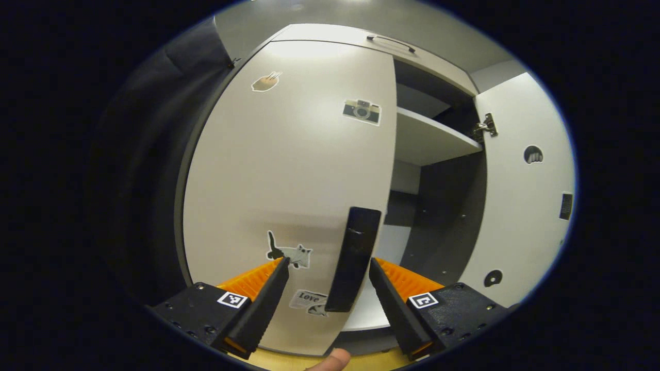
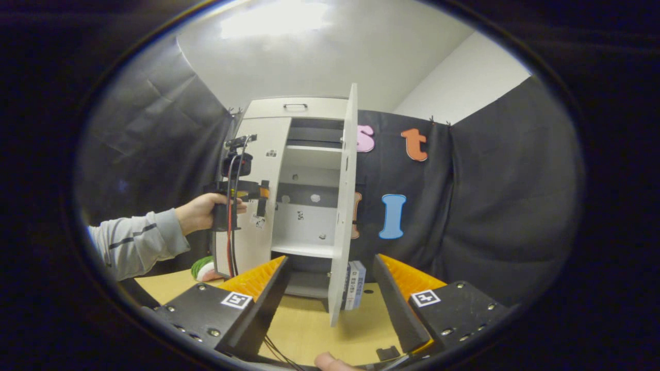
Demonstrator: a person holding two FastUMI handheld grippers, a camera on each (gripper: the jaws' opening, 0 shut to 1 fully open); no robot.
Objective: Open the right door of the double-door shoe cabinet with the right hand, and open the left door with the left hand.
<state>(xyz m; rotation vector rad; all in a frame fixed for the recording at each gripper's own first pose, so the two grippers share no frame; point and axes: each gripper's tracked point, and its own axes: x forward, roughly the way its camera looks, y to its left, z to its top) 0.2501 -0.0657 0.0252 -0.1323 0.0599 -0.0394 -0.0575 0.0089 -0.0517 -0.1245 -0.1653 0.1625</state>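
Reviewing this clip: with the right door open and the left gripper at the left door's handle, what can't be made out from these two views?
- Left side of the cabinet: hidden in both views by the closed left door.
- Boxes behind the right door: mostly covered by its edge in the right gripper view.
- Handle contact: the left gripper straddles it, but touch is unclear.
- Green thing: cut off by the hand-held left gripper's cables, right gripper view.

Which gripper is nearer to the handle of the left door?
The left. The left gripper has the left door's handle between its open fingers, not yet clamped. The right gripper is back from the cabinet, facing the edge of the open right door.
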